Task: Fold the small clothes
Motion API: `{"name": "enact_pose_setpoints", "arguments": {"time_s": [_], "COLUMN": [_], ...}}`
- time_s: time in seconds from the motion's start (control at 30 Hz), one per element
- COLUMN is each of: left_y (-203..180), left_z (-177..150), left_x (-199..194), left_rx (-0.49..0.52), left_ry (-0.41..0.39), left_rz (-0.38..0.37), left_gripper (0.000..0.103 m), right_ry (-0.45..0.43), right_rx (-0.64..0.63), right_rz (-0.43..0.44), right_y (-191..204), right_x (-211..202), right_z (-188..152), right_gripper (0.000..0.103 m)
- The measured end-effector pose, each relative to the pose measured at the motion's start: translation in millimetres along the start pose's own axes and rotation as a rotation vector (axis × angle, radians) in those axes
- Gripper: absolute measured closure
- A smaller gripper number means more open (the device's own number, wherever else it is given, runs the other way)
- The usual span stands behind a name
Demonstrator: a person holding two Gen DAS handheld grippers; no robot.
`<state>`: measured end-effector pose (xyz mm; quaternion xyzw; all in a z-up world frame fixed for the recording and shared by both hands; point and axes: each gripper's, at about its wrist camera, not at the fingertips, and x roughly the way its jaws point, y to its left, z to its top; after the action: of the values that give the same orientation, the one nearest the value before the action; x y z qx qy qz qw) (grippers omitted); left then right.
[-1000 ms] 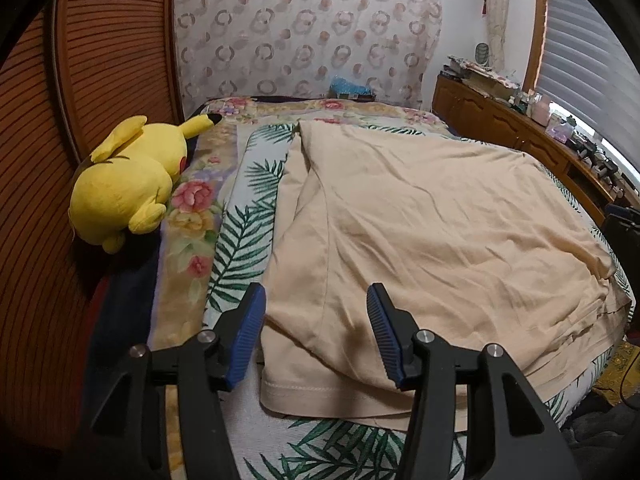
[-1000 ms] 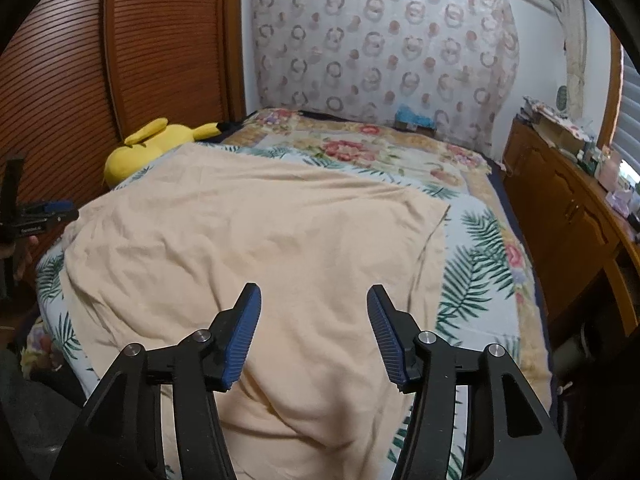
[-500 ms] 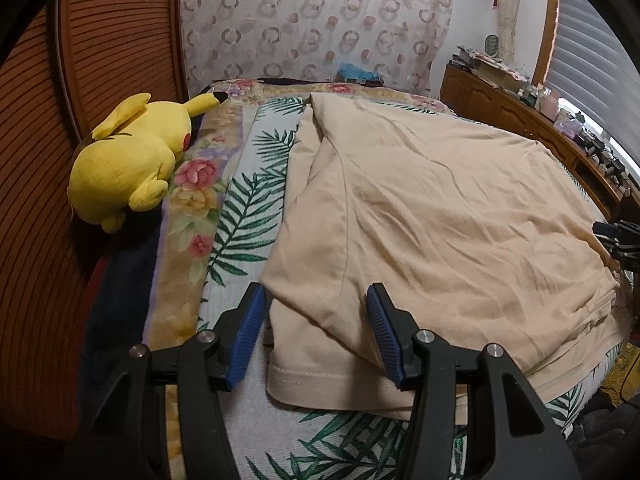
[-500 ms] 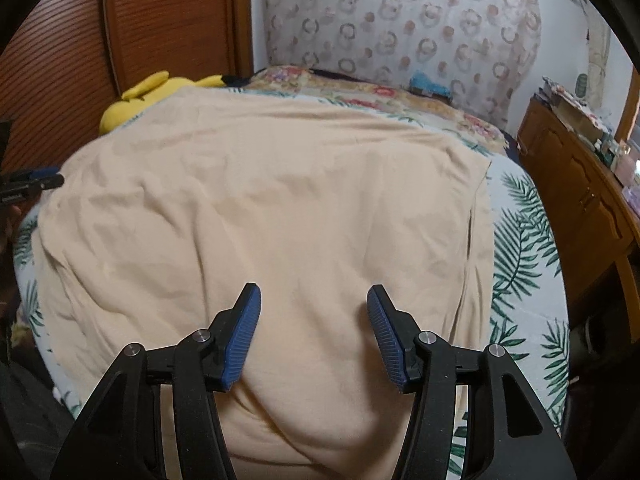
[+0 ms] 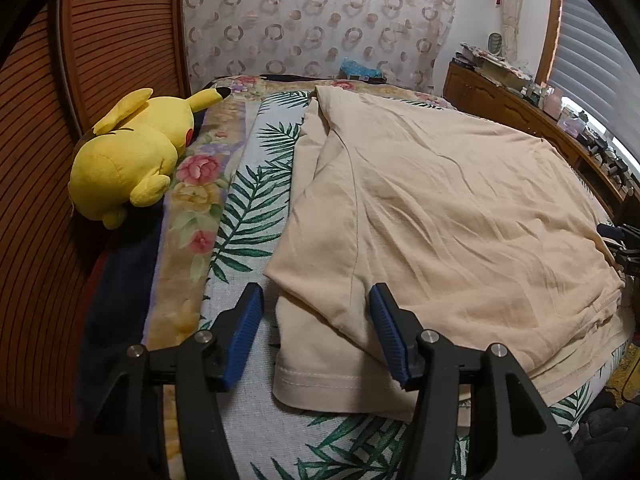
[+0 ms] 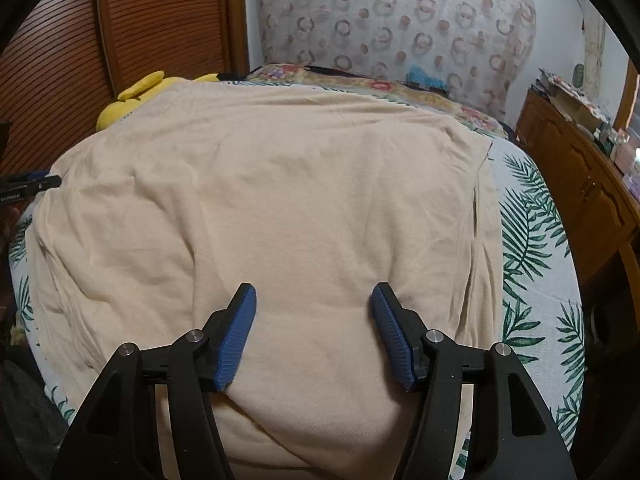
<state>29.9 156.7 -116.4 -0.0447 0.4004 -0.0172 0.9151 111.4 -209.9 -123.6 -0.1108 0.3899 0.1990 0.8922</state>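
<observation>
A beige T-shirt (image 5: pixel 440 208) lies spread on the bed, with its near left part folded over itself. My left gripper (image 5: pixel 316 320) is open, its blue pads either side of the shirt's near left corner and sleeve hem, close above it. In the right wrist view the shirt (image 6: pixel 300 184) fills the middle. My right gripper (image 6: pixel 312 320) is open just above the cloth near its front edge. The right gripper's tip shows at the right edge of the left wrist view (image 5: pixel 622 240), and the left gripper's tip shows at the left edge of the right wrist view (image 6: pixel 28 184).
A leaf-and-flower bedspread (image 5: pixel 240 216) covers the bed. A yellow plush toy (image 5: pixel 128 156) lies at the bed's left side against a slatted wooden door (image 5: pixel 48 120). A cluttered wooden dresser (image 6: pixel 580 168) runs along the right. A patterned curtain (image 6: pixel 392 32) hangs behind.
Both grippers have moved forward and down toward the shirt, which now looks larger in both views. Both stay open and hold nothing.
</observation>
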Motion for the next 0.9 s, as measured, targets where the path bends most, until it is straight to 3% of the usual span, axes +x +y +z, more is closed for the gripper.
{"name": "enact_pose_setpoints", "arguments": {"time_s": [0.4, 0.47, 0.6, 0.9], "left_y": [-6, -7, -13, -71], "left_z": [-6, -4, -1, 36], "left_x": [-5, -6, -5, -47], "left_rx": [-0.004, -0.015, -0.007, 0.073], "left_ry": [0.003, 0.007, 0.006, -0.173], "left_rz": [-0.069, -0.108, -0.113, -0.229], "left_gripper": [0.050, 0.057, 0.098, 0.101], "right_ry": [-0.001, -0.001, 0.000, -0.021], "right_rx": [0.000, 0.001, 0.000, 0.037], "right_rz": [0.001, 0.001, 0.001, 0.007], "right_y": [-2, -2, -3, -8], "right_x": [0, 0, 0, -6], "right_z": [0, 0, 0, 1], "right_gripper": [0.039, 0.039, 0.039, 0.039]}}
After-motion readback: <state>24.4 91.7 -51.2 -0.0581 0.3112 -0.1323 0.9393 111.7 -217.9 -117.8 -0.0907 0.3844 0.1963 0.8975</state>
